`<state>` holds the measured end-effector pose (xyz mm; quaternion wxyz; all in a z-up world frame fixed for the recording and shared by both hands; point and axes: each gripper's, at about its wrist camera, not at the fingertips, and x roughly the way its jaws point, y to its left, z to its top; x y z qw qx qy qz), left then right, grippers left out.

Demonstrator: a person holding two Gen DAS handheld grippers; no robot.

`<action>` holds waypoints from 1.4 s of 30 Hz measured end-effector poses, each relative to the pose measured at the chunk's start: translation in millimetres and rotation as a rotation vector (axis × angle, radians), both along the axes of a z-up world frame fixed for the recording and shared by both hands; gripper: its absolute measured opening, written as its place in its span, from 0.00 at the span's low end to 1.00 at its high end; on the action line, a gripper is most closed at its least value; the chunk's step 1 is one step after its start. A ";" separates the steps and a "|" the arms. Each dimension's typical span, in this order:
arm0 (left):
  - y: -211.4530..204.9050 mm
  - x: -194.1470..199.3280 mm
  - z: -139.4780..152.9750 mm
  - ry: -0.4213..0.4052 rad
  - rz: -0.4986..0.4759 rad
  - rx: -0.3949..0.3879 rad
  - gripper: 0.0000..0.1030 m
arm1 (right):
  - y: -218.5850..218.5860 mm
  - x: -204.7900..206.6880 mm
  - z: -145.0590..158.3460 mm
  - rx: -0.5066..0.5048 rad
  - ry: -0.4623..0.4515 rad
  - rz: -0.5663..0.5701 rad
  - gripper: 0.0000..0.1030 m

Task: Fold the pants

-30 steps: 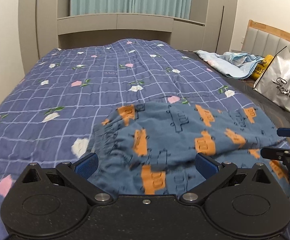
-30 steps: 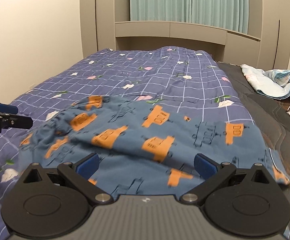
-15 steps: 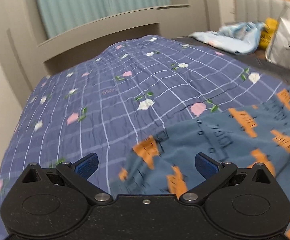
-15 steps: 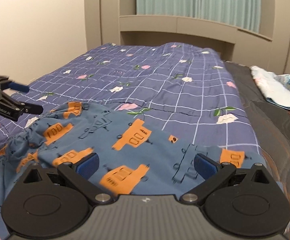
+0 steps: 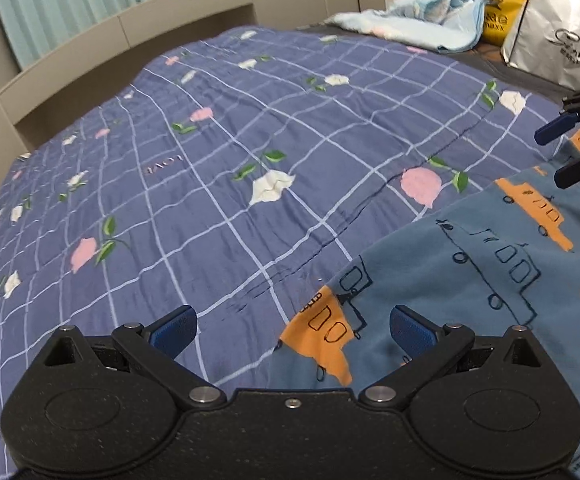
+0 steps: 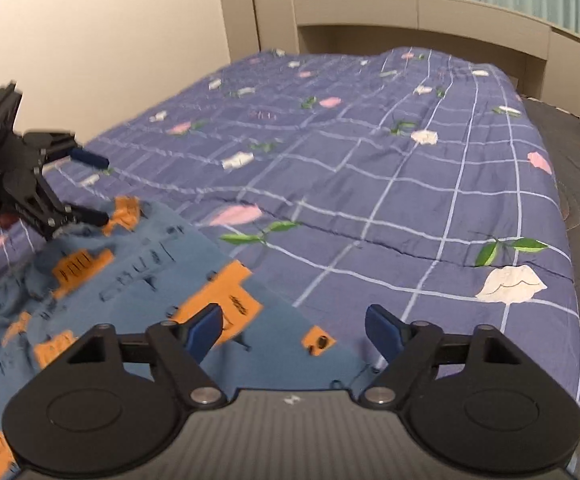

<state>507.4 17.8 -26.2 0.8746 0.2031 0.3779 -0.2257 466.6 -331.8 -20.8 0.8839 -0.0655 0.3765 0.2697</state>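
Observation:
Blue pants with orange bus prints (image 5: 486, 276) lie on the quilt, also in the right wrist view (image 6: 137, 280). My left gripper (image 5: 293, 330) is open, low over the pants' far left corner, with the cloth edge between its fingers. My right gripper (image 6: 294, 330) is open over the pants' far right corner. Neither holds cloth. Each gripper shows in the other's view: the right one (image 5: 570, 156) at the right edge, the left one (image 6: 89, 188) at the left, over the crumpled waistband.
A purple checked flower quilt (image 5: 249, 152) covers the bed. A light blue blanket (image 5: 418, 24), a yellow bag (image 5: 498, 16) and a white shopping bag (image 5: 558, 28) sit at the far right. A beige headboard shelf (image 6: 430, 12) and curtains are behind. A wall is on the left.
Both grippers have dropped and swung outward to the pants' far corners. The left view now points left over the quilt, the right view points right. Both stay open.

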 end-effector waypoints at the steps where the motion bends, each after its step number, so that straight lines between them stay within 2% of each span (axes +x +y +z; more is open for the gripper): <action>1: -1.3 4.4 -1.9 0.012 -0.006 0.004 0.99 | -1.1 3.1 -2.0 -0.010 0.005 0.006 0.79; 3: -2.1 11.4 -4.8 0.038 -0.017 -0.006 0.99 | -5.0 7.0 -4.9 -0.009 0.009 0.010 0.79; 6: -1.6 17.1 -7.3 0.087 -0.020 -0.046 0.92 | -11.9 7.8 -8.4 0.027 0.030 0.047 0.77; 8: -1.8 18.1 -9.7 0.121 -0.022 -0.062 0.89 | -13.1 4.3 -11.7 0.026 0.029 0.071 0.71; 9: -2.2 18.2 -11.2 0.135 -0.025 -0.063 0.83 | -13.0 2.9 -14.2 0.024 0.034 0.081 0.64; 10: -2.4 17.7 -12.9 0.147 -0.029 -0.062 0.73 | -12.3 1.7 -17.8 0.013 0.042 0.083 0.55; 11: -2.5 17.2 -14.3 0.159 -0.032 -0.064 0.66 | -10.3 0.4 -20.2 -0.002 0.044 0.078 0.51; 12: -1.7 17.2 -15.8 0.176 -0.028 -0.069 0.44 | -9.8 -1.3 -22.0 -0.009 0.036 0.073 0.46; 13: -1.1 17.8 -17.5 0.193 -0.015 -0.071 0.24 | -9.9 -2.8 -22.3 -0.002 0.031 0.067 0.35; 14: -0.2 19.2 -19.1 0.210 0.003 -0.070 0.19 | -10.2 -3.6 -22.1 0.005 0.030 0.058 0.27; 15: 0.8 20.9 -20.2 0.228 0.029 -0.077 0.16 | -9.9 -5.0 -21.9 0.001 0.027 0.047 0.14; 17: 3.5 22.1 -18.8 0.243 0.067 -0.113 0.05 | -5.0 -8.1 -21.7 -0.027 0.015 0.048 0.07; 19: 4.3 21.5 -14.7 0.235 0.110 -0.121 0.03 | 2.0 -12.2 -20.5 -0.070 -0.005 0.044 0.02; 23: 7.3 12.6 2.3 0.173 0.166 -0.145 0.02 | 16.4 -21.0 -6.4 -0.145 -0.091 0.007 0.01; 26: 13.0 4.6 18.7 0.092 0.175 -0.178 0.02 | 19.1 -20.3 11.1 -0.151 -0.164 -0.030 0.00; 29: 15.3 4.8 28.2 0.033 0.186 -0.199 0.02 | 20.2 -9.7 23.8 -0.156 -0.198 -0.046 0.00; 32: 13.4 14.2 19.0 0.057 0.202 -0.193 0.02 | 24.5 4.3 20.8 -0.177 -0.193 -0.051 0.00; 35: 12.0 22.2 -1.5 0.092 0.215 -0.181 0.02 | 27.7 19.0 3.9 -0.183 -0.155 -0.065 0.00; 39: 18.5 26.7 -14.8 0.140 0.198 -0.240 0.04 | 22.1 27.2 -16.3 -0.151 -0.093 -0.046 0.01; 41: 23.0 28.5 -14.2 0.156 0.172 -0.283 0.07 | 7.3 24.8 -13.2 -0.069 -0.088 -0.026 0.07; 42: 24.2 29.9 -12.9 0.162 0.162 -0.295 0.13 | 1.1 25.0 -9.8 -0.030 -0.080 -0.017 0.19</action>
